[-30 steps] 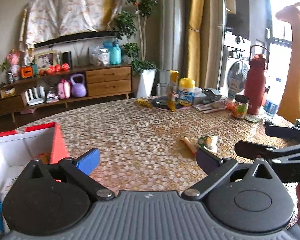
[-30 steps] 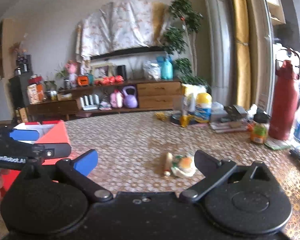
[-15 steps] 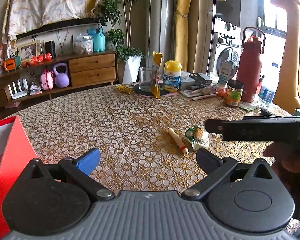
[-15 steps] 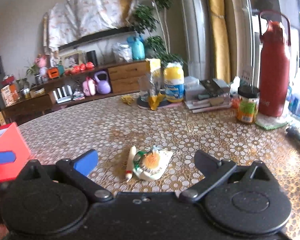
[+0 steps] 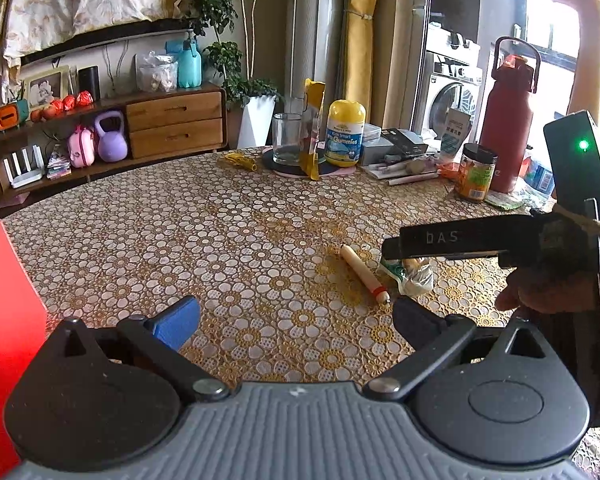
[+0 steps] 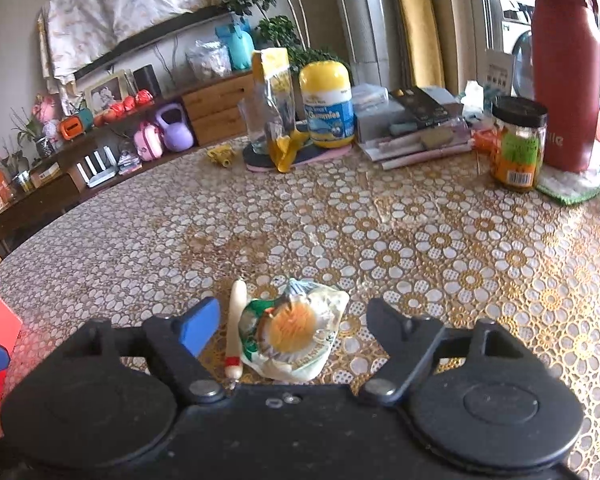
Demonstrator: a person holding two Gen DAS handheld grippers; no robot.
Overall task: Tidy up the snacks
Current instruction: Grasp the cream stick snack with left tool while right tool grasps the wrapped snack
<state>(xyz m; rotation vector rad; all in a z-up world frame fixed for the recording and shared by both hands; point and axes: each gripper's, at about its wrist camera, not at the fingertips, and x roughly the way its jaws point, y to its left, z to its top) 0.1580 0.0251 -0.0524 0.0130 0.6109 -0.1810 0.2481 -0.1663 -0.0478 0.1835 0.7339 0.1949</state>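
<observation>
A clear-wrapped snack packet with a yellow cake (image 6: 296, 332) lies on the flower-patterned table, with a cream sausage stick (image 6: 235, 328) at its left side. My right gripper (image 6: 296, 324) is open, and both snacks lie between its fingers. In the left wrist view the stick (image 5: 363, 272) and the packet (image 5: 414, 276) lie ahead to the right, with the right gripper's finger (image 5: 460, 240) over the packet. My left gripper (image 5: 296, 316) is open and empty above the table. A red box (image 5: 4, 320) stands at the left edge.
At the table's far side stand a glass (image 5: 287, 140), a yellow pouch (image 5: 312, 136), a gummies bottle (image 5: 344, 134), books (image 5: 400, 152), a jar (image 5: 476, 178) and a red flask (image 5: 508, 120). A small yellow wrapper (image 5: 240, 160) lies near the glass.
My right gripper has moved forward and down until the packet and stick lie between its open fingers. My left gripper has turned right, away from the red box.
</observation>
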